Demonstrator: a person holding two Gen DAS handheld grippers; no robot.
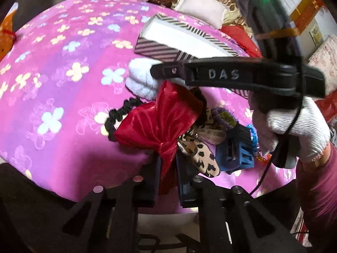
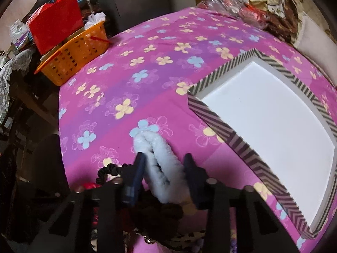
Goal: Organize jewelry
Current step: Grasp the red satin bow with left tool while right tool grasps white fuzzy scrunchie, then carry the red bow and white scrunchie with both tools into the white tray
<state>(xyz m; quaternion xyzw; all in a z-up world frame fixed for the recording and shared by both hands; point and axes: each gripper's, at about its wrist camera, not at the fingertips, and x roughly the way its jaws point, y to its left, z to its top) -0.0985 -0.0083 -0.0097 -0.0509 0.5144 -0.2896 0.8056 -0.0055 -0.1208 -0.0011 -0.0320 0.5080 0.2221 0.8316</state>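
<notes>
A pile of hair accessories lies on the pink flowered cloth (image 1: pixel 63 84): a red satin bow (image 1: pixel 162 116), a black scrunchie (image 1: pixel 118 116), a leopard-print clip (image 1: pixel 200 156), a blue claw clip (image 1: pixel 233 151) and a white fluffy scrunchie (image 1: pixel 139 82). My left gripper (image 1: pixel 167 168) is shut on the red bow's lower end. My right gripper (image 2: pixel 165 164) straddles the white fluffy scrunchie (image 2: pixel 160 162), jaws open on either side of it. The striped open box (image 2: pixel 265 122) with a white inside stands just right of it; it also shows in the left wrist view (image 1: pixel 179 40).
An orange basket (image 2: pixel 73 54) with a red box in it stands off the cloth's far left corner. Cushions and wrapped clutter (image 2: pixel 242 2) lie beyond the far edge. The right gripper's body (image 1: pixel 242 76) and gloved hand (image 1: pixel 294 130) cross over the pile.
</notes>
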